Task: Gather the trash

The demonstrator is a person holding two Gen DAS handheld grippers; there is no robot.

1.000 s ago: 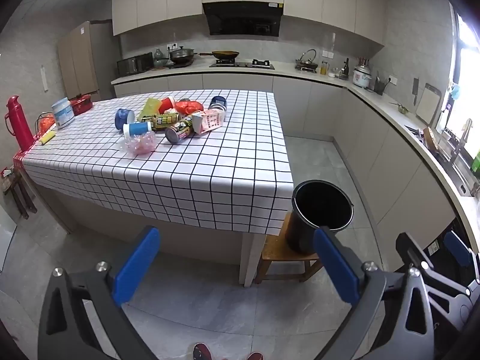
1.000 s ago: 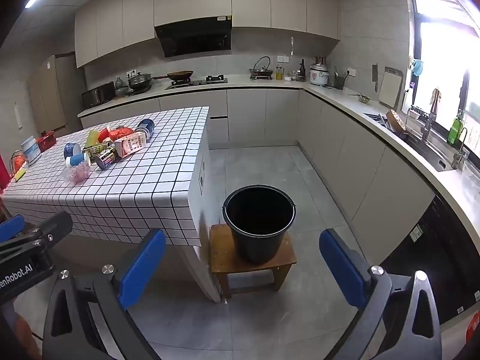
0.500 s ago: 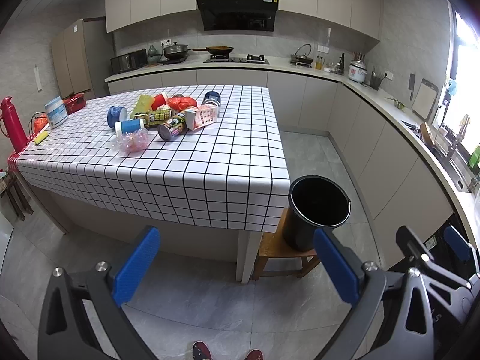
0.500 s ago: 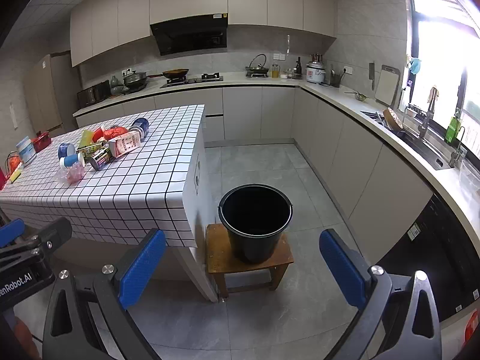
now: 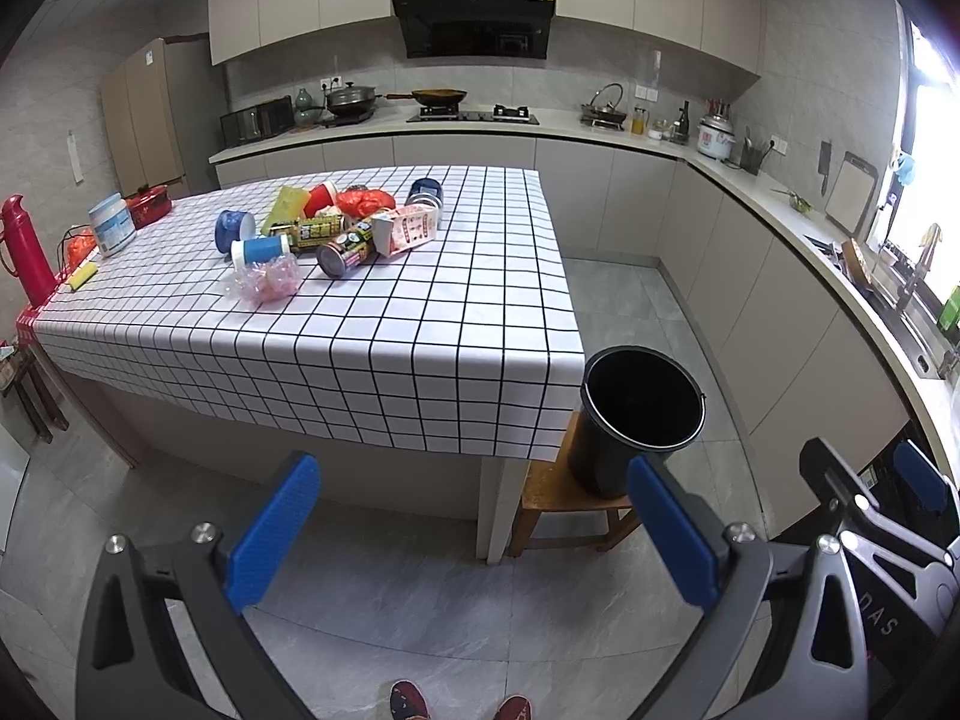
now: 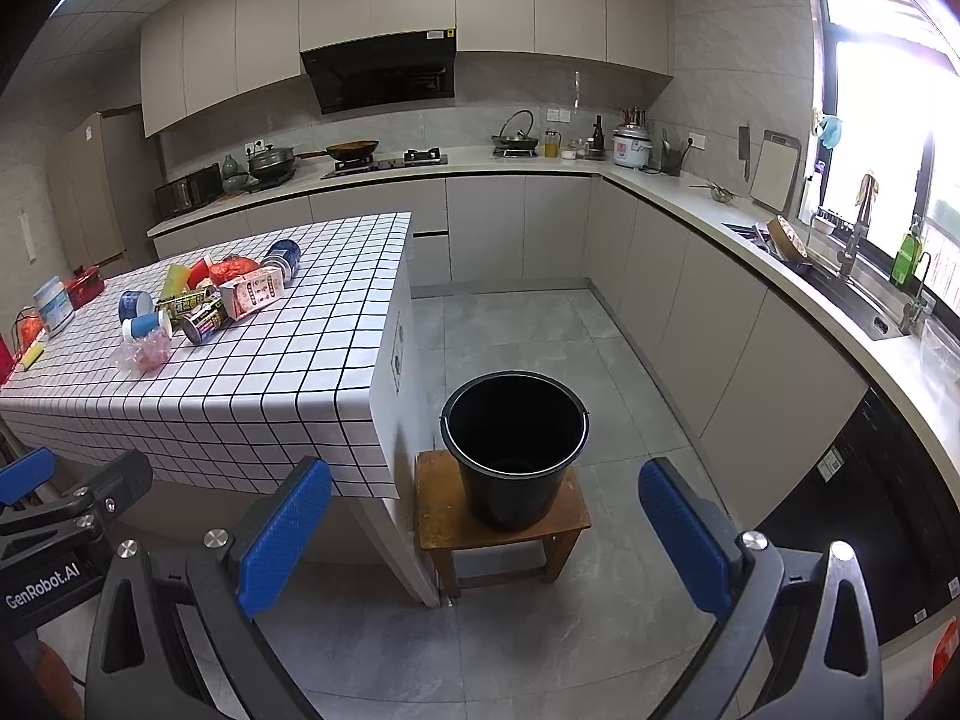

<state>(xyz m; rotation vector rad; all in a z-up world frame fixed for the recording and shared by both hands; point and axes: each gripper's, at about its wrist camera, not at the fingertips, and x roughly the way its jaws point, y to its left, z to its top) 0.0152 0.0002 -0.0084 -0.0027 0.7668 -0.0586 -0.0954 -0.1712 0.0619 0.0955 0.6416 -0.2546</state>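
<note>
from the left wrist view, the left gripper [image 5: 474, 528] hangs over the grey floor with its blue pads [image 5: 273, 531] spread wide and nothing between them, well short of the table [image 5: 420, 324] with its black-and-white checked cloth. the trash pile [image 5: 327, 228] sits toward the far left part of that tabletop: a tin can [image 5: 345, 249] on its side, a pink-and-white carton [image 5: 405, 229] just beside it, a blue-capped tub [image 5: 259, 252], a crumpled clear wrapper [image 5: 268, 283] nearest the front edge, and red and yellow packets behind. a black bucket [image 5: 639, 417] stands on a small wooden stool [image 5: 561, 504] right by the table's near right corner. two shoe tips [image 5: 459, 705] show at the bottom edge. from the right wrist view, the right gripper [image 6: 486, 531] is likewise wide open and empty, held over the floor with the bucket [image 6: 513, 450] framed between its fingers, farther off. the stool [image 6: 438, 510] sits close against the table corner, and the trash pile [image 6: 210, 297] lies far off to the left on the cloth [image 6: 270, 378]. the left gripper's dark body [image 6: 57, 546] pokes in at the lower left.
</note>
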